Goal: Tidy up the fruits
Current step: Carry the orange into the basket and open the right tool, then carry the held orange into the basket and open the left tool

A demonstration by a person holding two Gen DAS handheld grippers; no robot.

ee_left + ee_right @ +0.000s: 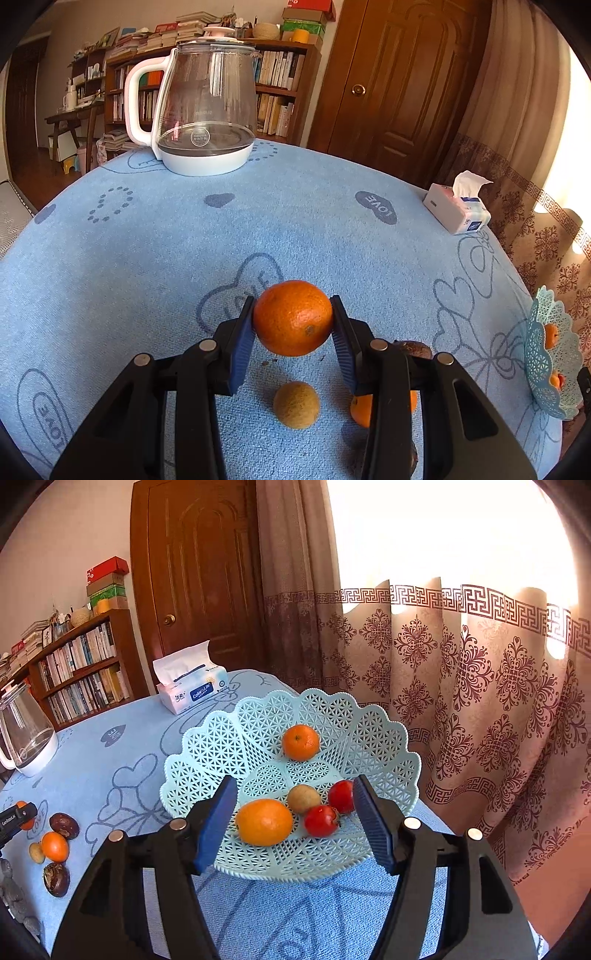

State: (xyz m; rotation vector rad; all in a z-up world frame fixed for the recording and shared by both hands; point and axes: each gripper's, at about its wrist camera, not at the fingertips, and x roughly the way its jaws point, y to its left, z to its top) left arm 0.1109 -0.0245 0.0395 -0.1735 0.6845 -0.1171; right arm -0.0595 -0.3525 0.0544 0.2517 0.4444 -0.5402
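Transport is judged under way: an orange (293, 317), frame centre, is clamped by the left gripper (293, 326) above the cloth, the right gripper (295, 821) is held agape over the basket (207, 749), where release is needed.

1. In the left wrist view, a small orange (360, 410) lies partly behind the left gripper's right finger (388, 387); only its left side and a sliver on the right show.
2. A dark brown fruit (415, 349) peeks over that same finger; its lower part is hidden.
3. The lattice basket (546, 354) sits at the right edge, seen nearly edge-on; the fruits inside are mere orange slivers.
4. In the right wrist view, the glass kettle (26, 734) is cut off by the left edge.
5. A red fruit (341, 795) is partly covered by the right gripper's right finger (373, 823).
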